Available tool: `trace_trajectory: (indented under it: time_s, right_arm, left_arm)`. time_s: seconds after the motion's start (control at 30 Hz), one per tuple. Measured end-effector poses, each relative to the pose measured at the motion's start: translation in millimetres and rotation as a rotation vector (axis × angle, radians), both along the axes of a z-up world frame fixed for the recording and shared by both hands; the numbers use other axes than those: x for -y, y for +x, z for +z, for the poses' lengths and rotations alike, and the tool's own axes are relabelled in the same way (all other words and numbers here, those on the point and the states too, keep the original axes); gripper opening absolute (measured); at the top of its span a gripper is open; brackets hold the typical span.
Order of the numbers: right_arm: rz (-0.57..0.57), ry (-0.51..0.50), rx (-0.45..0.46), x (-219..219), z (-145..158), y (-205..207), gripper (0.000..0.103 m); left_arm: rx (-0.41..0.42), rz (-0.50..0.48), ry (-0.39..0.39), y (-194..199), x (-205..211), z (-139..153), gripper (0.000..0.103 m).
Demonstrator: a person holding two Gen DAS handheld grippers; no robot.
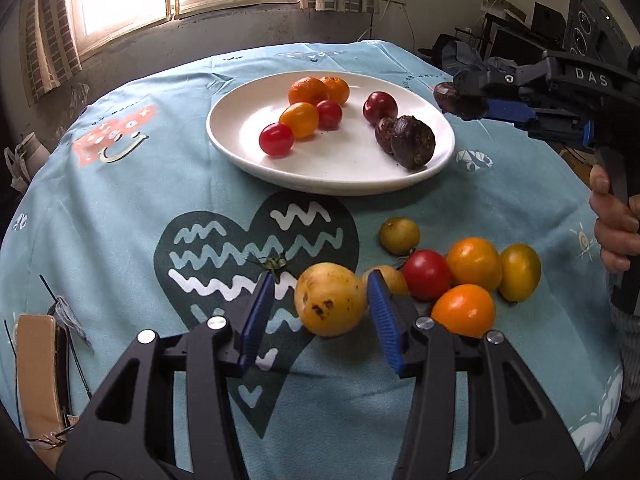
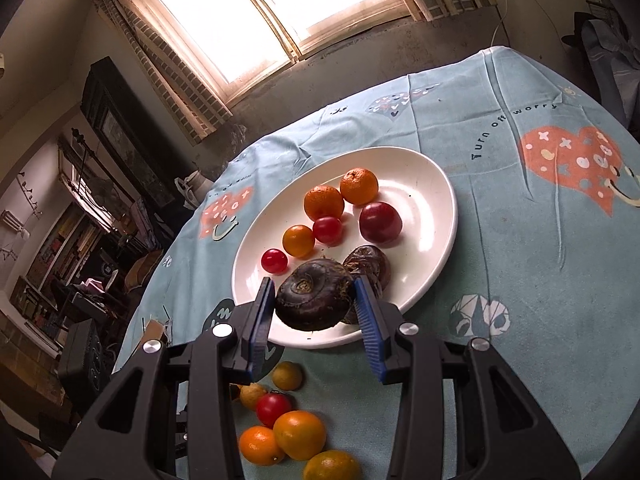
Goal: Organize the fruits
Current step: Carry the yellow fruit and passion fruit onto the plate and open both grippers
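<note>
Right gripper (image 2: 316,304) clamps a dark fruit (image 2: 314,300) above the plate's near rim (image 2: 320,342); left gripper (image 1: 320,300) gapes.

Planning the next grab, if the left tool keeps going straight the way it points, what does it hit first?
Most likely the yellow spotted fruit, lying between the open left tool pads already. Depth is hard to judge.

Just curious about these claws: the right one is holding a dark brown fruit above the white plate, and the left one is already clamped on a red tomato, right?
Not quite. In the left wrist view, the left claw is open around a yellow fruit, not clamped on a red tomato. The rest is right.
</note>
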State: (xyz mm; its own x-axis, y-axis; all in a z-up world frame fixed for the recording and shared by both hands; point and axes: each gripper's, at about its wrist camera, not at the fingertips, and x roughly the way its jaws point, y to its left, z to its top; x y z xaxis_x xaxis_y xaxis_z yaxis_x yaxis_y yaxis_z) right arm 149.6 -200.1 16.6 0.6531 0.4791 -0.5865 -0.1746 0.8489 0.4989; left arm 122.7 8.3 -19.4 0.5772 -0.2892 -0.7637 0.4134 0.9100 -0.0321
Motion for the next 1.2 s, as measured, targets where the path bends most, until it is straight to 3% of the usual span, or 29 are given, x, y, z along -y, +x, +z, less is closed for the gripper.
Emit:
trace_trajectory:
  time_s: [0.07,0.23,0.3,0.4,0.53,0.7,0.83,0.9,1.03,1.07,1.1,1.17,1.2]
  right_arm:
    - [-0.004,0.012,-0.008,2,-2,0,0.042]
    - [-0.008,0.048,-0.016,8,-2,-2,0.042]
    - [-0.01,0.059,-0.015,11,-2,-3,0.042]
    - [-0.013,0.072,-0.018,13,-2,-2,0.042]
    - [-0.017,0.081,-0.012,15,0,-4,0.042]
    - [-0.049,0.077,0.012,20,4,-6,0.042]
    - [-0.076,0.014,0.023,12,10,7,0.042]
    - [-0.082,-0.034,0.022,3,10,18,0.042]
    - [-0.114,-0.097,0.059,-6,2,35,0.046]
    - [-0.106,-0.083,0.067,-6,0,37,0.053]
    - [-0.111,-0.074,0.077,-5,-1,36,0.07]
    - [-0.118,-0.064,0.116,0,3,31,0.07]
    - [-0.121,-0.06,0.13,3,7,27,0.07]
  left_arm:
    - [-0.023,-0.003,-0.043,5,-5,-2,0.047]
    - [-0.202,-0.001,-0.28,22,-33,-16,0.047]
    - [-0.235,-0.005,-0.334,25,-40,-19,0.046]
    - [-0.215,0.003,-0.314,22,-34,-19,0.046]
    - [-0.179,0.028,-0.285,17,-28,-13,0.038]
    - [0.036,0.104,-0.138,9,-18,22,0.037]
    - [0.179,0.137,-0.04,32,5,56,0.037]
    - [0.202,0.154,-0.016,53,18,59,0.038]
    - [0.131,0.202,-0.05,90,33,37,0.04]
    - [0.127,0.21,-0.053,92,35,32,0.047]
    - [0.146,0.213,-0.044,91,36,30,0.066]
    - [0.226,0.23,0.009,81,36,31,0.092]
    - [0.269,0.245,0.035,76,35,34,0.095]
